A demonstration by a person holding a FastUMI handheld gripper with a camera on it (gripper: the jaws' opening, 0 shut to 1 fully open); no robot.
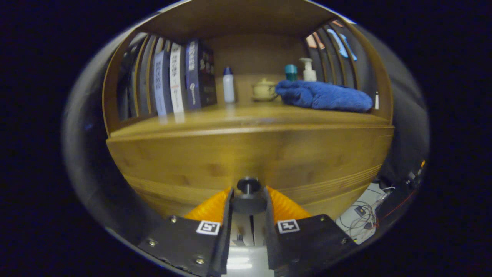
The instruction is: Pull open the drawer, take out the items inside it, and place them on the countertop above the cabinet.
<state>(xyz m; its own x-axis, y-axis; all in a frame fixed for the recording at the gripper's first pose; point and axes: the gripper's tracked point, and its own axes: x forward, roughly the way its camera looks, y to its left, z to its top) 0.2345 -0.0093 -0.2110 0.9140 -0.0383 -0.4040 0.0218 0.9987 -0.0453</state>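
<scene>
— Where's the drawer knob (pixel 248 185) relative to you?

— Dead ahead and very near. It sits right between the tips of my gripper (pixel 248 195), a small dark round knob standing out from the drawer front (pixel 246 161) of the wooden cabinet (pixel 153 161). Its stem points straight back at me, along the same line as my fingers.

— Are you clamped on it?

— The fingers flank the knob closely on the left and right and look pressed against its sides, so I judge I am grasping it, though the contact itself is partly hidden by the knob's cap.

— So which way does the pull go?

— Straight back toward me, along the knob's stem and square to the drawer front. The drawer looks closed, its face flush with the cabinet, so nothing inside can be seen yet.

— And where will the items go?

— Up on the countertop (pixel 246 119), above and beyond the knob. On it there's a blue towel (pixel 323 96) at the far right, a small lidded pot (pixel 264 90) and bottles in the middle, and books (pixel 180 79) at the left. The bare strip is along the near edge.
</scene>
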